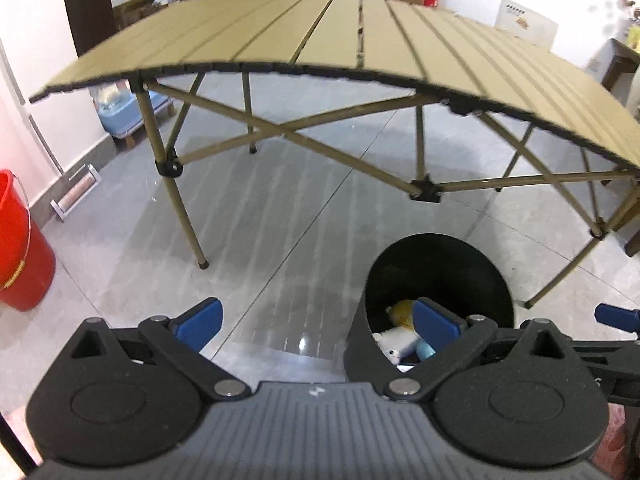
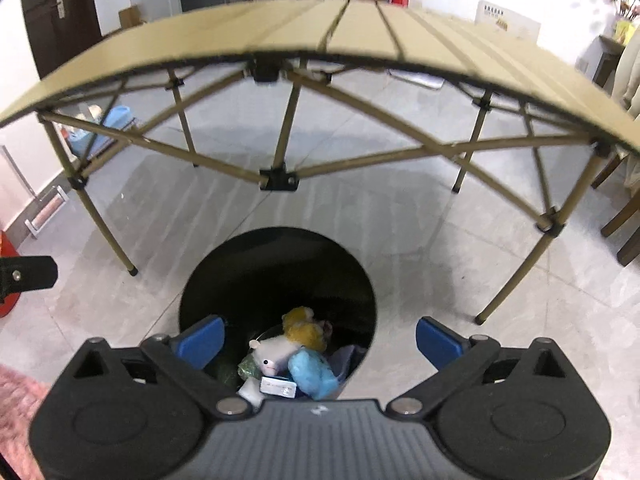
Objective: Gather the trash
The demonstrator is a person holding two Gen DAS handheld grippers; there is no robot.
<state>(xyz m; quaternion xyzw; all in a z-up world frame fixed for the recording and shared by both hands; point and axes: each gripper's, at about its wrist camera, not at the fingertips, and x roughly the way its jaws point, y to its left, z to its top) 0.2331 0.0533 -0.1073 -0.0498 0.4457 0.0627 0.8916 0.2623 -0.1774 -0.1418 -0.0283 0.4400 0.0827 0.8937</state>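
- Trash sits inside the black bin (image 2: pixel 276 280) on the near floor: a white plush toy (image 2: pixel 274 354), a yellow plush toy (image 2: pixel 304 326), a blue crumpled wrapper (image 2: pixel 314 372), a greenish packet (image 2: pixel 249 367) and a small white box (image 2: pixel 278 387), piled loosely at the bottom as dropped things would lie.
- Right gripper (image 2: pixel 320 344) hangs over the bin's mouth with its blue pads spread as wide as they go and nothing between them; the trash lies directly below the gap, which suggests a drop just made there.
- Left gripper (image 1: pixel 318 322) is also spread wide and empty, just left of the bin (image 1: pixel 440 264), its right pad overlapping the rim in that view.
- Folding table (image 1: pixel 320 32) stands beyond the bin, its slatted tan top bare in both views, so I judge the collecting is at or near its end.
- Red bucket (image 1: pixel 20 248) stands at the far left by the wall, well apart from the bin.
- Writing: the white box carries a printed label, too small to read; a white sign (image 1: pixel 524 20) against the far wall has print that is likewise illegible. No brand can be made out.
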